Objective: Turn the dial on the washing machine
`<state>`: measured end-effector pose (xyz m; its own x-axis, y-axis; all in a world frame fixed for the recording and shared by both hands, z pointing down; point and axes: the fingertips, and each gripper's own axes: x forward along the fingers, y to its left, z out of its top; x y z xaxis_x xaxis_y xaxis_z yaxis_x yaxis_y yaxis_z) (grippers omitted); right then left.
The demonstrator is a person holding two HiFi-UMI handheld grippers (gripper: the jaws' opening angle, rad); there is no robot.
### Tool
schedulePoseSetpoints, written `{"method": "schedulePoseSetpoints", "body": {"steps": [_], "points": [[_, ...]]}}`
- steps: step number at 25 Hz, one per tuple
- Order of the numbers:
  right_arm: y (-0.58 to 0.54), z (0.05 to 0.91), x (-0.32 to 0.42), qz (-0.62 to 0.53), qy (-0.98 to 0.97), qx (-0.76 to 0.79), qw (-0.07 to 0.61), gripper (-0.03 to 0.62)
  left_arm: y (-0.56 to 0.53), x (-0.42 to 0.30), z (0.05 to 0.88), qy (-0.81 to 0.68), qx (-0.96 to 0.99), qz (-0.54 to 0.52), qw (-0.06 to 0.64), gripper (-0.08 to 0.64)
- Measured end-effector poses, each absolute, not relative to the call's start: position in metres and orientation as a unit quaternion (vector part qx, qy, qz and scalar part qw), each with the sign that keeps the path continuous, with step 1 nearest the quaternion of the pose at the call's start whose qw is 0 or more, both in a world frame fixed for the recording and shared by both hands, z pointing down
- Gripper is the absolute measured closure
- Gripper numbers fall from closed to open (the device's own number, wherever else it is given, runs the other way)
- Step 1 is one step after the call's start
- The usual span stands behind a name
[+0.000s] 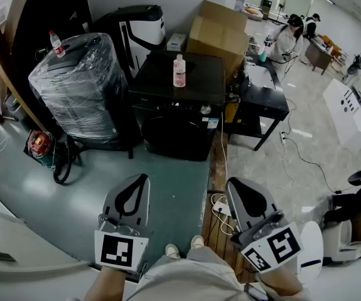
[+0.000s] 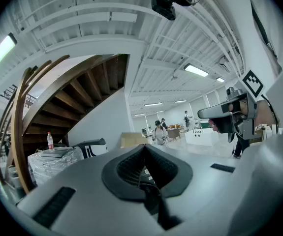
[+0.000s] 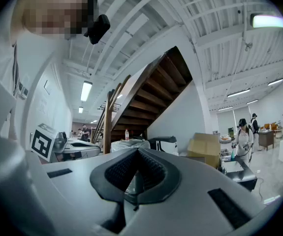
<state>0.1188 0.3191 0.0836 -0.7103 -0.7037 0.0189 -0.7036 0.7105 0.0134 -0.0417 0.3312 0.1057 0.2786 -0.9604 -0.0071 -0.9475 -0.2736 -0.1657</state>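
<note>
The black washing machine [image 1: 179, 115] stands ahead of me on the floor, its round silver dial [image 1: 206, 110] on the front panel at the upper right. A pink bottle [image 1: 179, 71] stands on its lid. Both grippers are held low and near my body, well short of the machine. My left gripper [image 1: 144, 179] points level with its jaws together and nothing between them [image 2: 144, 147]. My right gripper [image 1: 233, 184] is likewise shut and empty [image 3: 139, 151]. In both gripper views the jaws hide the machine.
A plastic-wrapped appliance [image 1: 76, 86] with a bottle [image 1: 56, 42] on top stands left of the washer. Cardboard boxes [image 1: 221, 30] and a black table [image 1: 265, 96] are to its right. Cables [image 1: 218, 205] lie on the floor near my right gripper. A person [image 1: 287, 39] works far back.
</note>
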Motion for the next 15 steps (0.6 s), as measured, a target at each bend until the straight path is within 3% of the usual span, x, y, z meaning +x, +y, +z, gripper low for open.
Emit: {"method": "schedulePoseSetpoints", "body": {"steps": [15], "points": [[0.316, 0.093, 0.098, -0.012, -0.921, 0.388, 0.019, 0.566, 0.331, -0.065, 0.106, 0.597, -0.797, -0.039, 0.077, 0.541]]}}
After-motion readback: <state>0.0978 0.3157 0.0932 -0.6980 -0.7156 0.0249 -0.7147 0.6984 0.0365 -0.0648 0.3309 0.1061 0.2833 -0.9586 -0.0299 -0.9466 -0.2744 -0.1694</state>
